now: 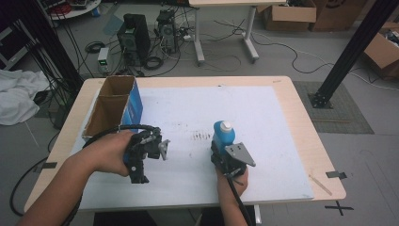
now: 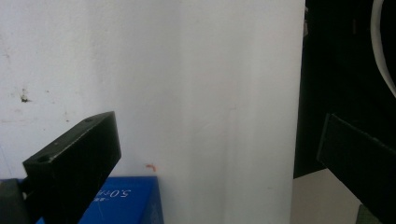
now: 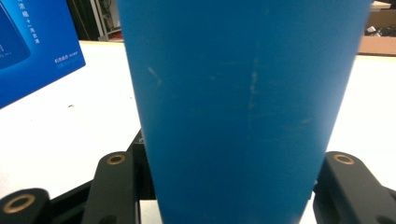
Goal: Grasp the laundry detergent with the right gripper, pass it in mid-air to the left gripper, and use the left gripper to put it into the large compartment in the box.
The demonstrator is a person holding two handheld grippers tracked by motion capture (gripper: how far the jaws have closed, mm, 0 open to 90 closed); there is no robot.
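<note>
A blue bottle (image 1: 223, 133) with a white cap stands upright on the white board (image 1: 273, 117), right of centre. My right gripper (image 1: 224, 150) is shut on the bottle's lower body from the near side. In the right gripper view the bottle (image 3: 233, 93) stands close up between the two black jaws of the gripper (image 3: 231, 186). My left gripper (image 1: 153, 148) hovers over the board left of the bottle, a hand's width away. Its jaws stand wide apart in the left gripper view, where the gripper (image 2: 219, 140) is open with nothing between them.
An open cardboard box (image 1: 115, 106) with a blue printed side stands at the board's left edge, just beyond my left hand. Its blue side shows in both gripper views (image 2: 121, 200) (image 3: 32, 46). Computers, cables and cardboard boxes sit on the floor behind the table (image 1: 301, 108).
</note>
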